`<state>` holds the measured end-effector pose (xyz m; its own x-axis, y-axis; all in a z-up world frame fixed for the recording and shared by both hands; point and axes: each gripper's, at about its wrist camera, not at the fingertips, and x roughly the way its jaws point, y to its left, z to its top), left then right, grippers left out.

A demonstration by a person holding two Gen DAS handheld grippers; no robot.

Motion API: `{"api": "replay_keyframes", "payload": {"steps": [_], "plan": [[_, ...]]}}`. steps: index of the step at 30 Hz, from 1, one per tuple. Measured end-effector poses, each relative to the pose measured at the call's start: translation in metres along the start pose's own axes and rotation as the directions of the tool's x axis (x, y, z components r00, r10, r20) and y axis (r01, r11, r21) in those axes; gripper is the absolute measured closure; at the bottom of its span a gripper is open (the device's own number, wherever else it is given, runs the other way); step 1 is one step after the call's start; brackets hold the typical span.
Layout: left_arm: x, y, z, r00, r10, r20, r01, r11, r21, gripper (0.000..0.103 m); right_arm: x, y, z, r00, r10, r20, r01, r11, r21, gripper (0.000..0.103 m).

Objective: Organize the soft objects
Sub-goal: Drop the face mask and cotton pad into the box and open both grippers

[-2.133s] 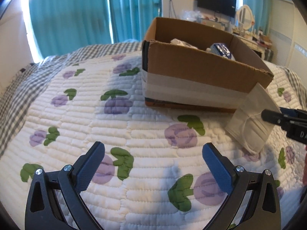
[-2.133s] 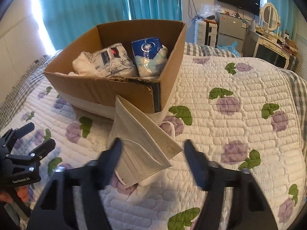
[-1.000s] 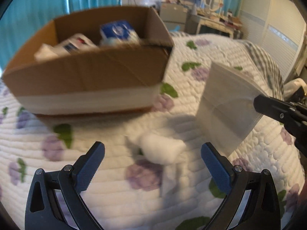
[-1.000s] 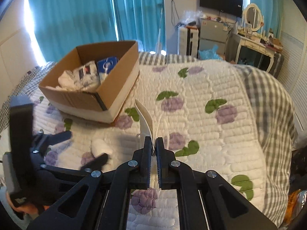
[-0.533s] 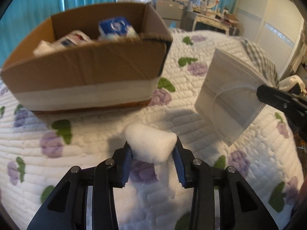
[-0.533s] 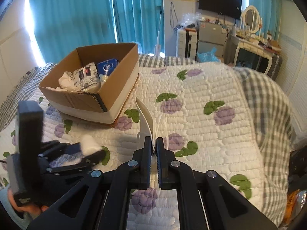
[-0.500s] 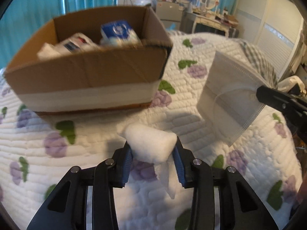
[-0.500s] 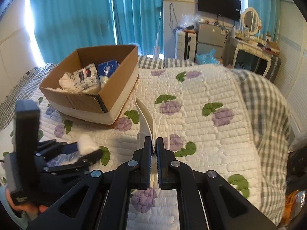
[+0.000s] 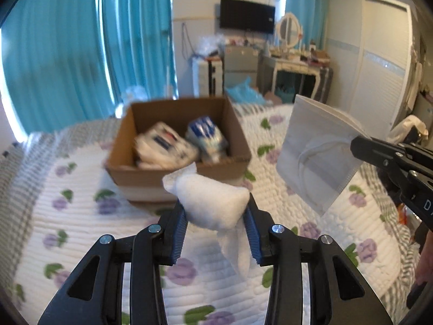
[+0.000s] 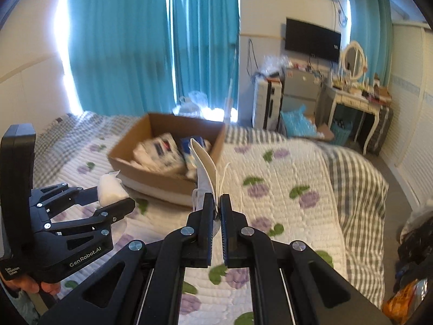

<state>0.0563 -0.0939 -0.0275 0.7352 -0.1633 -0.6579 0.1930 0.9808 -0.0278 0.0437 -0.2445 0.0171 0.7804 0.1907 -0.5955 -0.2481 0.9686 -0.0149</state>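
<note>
My left gripper (image 9: 215,218) is shut on a white rolled cloth (image 9: 213,203) and holds it in the air above the quilt; it also shows in the right wrist view (image 10: 111,188). My right gripper (image 10: 215,203) is shut on a white face mask (image 10: 205,169), held up edge-on; in the left wrist view the mask (image 9: 314,151) hangs at the right. An open cardboard box (image 9: 178,173) with several soft packs (image 9: 165,146) stands on the bed beyond both grippers.
The bed has a white quilt (image 10: 284,216) with purple and green prints and a grey checked blanket (image 10: 360,184) at the right. Teal curtains (image 10: 151,48), a dresser with a mirror (image 10: 354,97) and a wall TV stand behind.
Both grippers have risen with their loads. The left gripper lifted the cloth roll off the quilt, and the box now sits lower and farther in both views.
</note>
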Motion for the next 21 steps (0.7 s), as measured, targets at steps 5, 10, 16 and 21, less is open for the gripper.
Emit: {"api": "replay_keyframes", "payload": {"steps": [5,10,16,21], "plan": [[-0.028,0.012,0.02,0.997,0.03,0.073,-0.031,0.999,0.009,0.065,-0.023,0.025,0.027,0.997,0.027,0.07,-0.025,0.999,-0.03,0.098],[-0.041,0.025,0.038,0.991,0.056,0.124,-0.058,0.998,0.016,0.065,-0.028,0.049,0.055,0.99,0.057,0.126,-0.048,0.996,-0.07,0.098],[-0.032,0.048,0.065,0.983,0.084,0.162,-0.085,0.996,0.002,0.065,-0.01,0.071,0.09,0.981,0.097,0.169,-0.082,0.992,-0.096,0.098],[-0.008,0.064,0.079,0.981,0.101,0.166,-0.102,0.995,0.0,0.065,0.025,0.084,0.11,0.979,0.117,0.169,-0.1,0.989,-0.105,0.098]]}}
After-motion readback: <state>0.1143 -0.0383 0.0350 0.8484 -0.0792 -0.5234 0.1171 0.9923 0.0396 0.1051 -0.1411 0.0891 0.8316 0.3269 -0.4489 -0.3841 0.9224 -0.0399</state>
